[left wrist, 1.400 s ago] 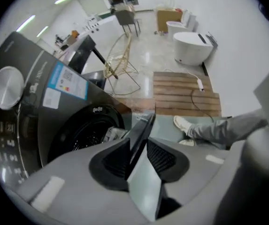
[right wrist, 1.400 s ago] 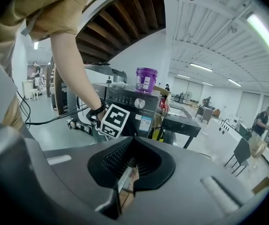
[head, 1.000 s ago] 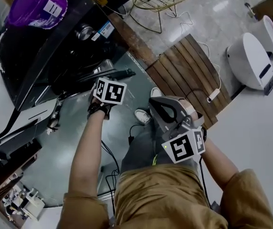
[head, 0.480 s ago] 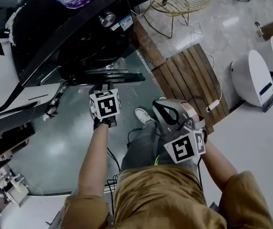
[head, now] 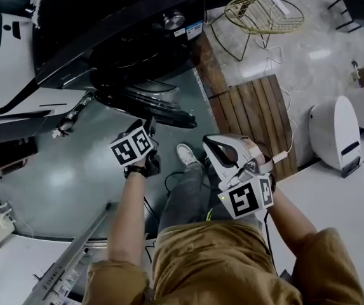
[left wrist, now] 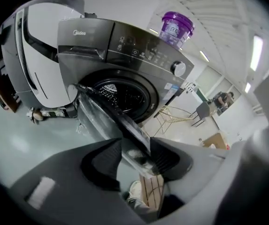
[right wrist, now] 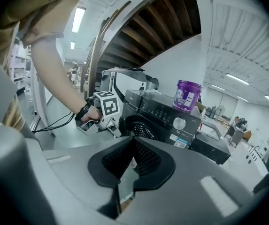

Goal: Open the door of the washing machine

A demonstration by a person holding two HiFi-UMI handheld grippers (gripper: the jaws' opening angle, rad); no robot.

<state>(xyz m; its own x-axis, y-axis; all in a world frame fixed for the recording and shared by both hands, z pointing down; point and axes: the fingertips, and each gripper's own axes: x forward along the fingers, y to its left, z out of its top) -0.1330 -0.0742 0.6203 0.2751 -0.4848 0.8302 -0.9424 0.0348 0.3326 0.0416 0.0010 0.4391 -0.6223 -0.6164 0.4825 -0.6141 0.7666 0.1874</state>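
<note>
Release step: door point(left wrist: 107, 118) hangs open off the washing machine point(left wrist: 125, 46), and the left gripper point(left wrist: 136, 156) jaws have just been opening, door edge loose between them. Right gripper point(right wrist: 133, 158) clenched, empty. Next, probably back the left clear of the door.

A purple bucket point(left wrist: 176, 28) stands beyond the left gripper point(left wrist: 136, 156). To its right lie a wooden slat board point(head: 258, 119) and, farther off, a gold wire chair point(head: 264, 14)

drum mouth point(left wrist: 120, 95) is sitting wide open, reachable from the front | swung-out door point(head: 156, 110) is jutting over the grey floor point(head: 61, 176), kinda cutting the path | white machine point(head: 7, 56) is crowding the left | wooden board point(head: 258, 116) and wire chair point(head: 264, 11) are hemming in the right
</note>
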